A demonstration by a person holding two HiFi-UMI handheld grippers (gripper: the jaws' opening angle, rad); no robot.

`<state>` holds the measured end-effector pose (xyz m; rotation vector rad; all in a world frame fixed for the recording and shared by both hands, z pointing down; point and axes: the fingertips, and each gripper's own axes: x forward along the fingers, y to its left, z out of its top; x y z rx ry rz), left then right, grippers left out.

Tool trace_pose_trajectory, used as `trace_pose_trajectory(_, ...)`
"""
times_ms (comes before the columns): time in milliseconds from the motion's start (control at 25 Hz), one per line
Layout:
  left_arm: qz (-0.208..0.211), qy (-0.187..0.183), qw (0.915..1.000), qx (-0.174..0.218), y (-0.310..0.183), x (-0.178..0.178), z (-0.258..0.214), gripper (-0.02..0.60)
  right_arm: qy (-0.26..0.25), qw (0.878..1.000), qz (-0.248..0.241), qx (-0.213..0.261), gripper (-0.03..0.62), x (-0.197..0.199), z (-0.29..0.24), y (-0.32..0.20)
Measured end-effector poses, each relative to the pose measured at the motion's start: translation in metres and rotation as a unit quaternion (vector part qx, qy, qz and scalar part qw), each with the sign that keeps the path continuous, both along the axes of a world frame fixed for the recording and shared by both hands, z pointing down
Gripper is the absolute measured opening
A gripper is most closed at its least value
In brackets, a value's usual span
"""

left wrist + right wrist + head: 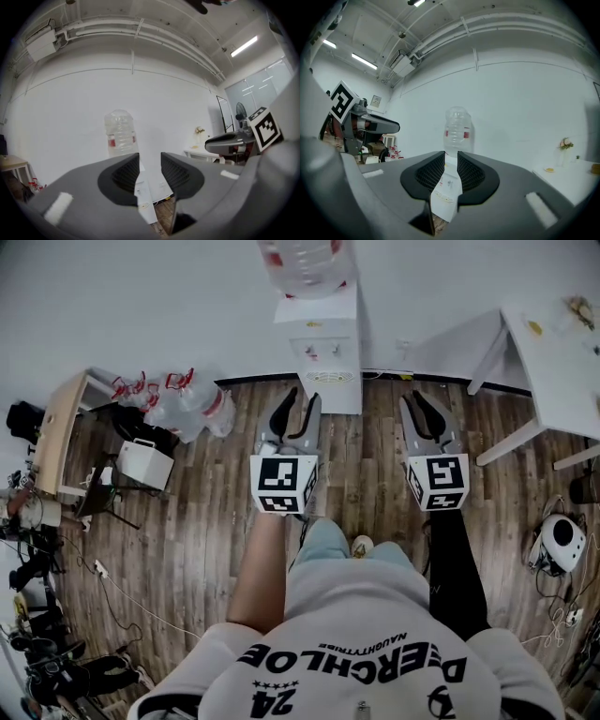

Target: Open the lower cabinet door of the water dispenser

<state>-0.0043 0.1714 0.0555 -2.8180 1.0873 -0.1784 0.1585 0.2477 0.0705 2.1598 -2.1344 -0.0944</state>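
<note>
**Both tools up, dispenser dead ahead**

My left tool (pixel 302 399) is out in front of me, jaws apart with only air between them; in the left gripper view (pixel 150 165) I'm looking through that gap at the white body of the water dispenser (pixel 146 199). My right tool (pixel 423 401) is level beside it. Its jaws stand a narrower slit apart and are just as empty, and the right gripper view (pixel 451 161) frames the same white cabinet in the gap. Neither tool touches anything.

Ahead of both, the water dispenser (pixel 323 338) stands against the white wall with the clear bottle (pixel 305 263) upside down on top. Its lower cabinet door (pixel 336 397) is at the foot of the front panel, facing me, just above the wooden floor (pixel 187 521), apart from the left tool's tips. It looks flush with the body.

Off to my left, a heap of empty water jugs (pixel 183 404) lies on the floor. To my right stands a white desk (pixel 553 362).
</note>
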Motion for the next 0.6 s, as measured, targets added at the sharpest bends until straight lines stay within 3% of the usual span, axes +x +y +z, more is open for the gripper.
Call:
trace_pose_trajectory(280,0.011,-0.012,0.9998,0.012,-0.006,0.024,0.000,0.150,-0.011,0.999,0.044,0.000,0.063,0.036,0.007,0.014)
trace_pose_trajectory(600,0.021,0.003,0.9993,0.031,-0.025,0.042,-0.008,0.150,0.001,0.998,0.056,0.007,0.063,0.049,0.002,-0.003)
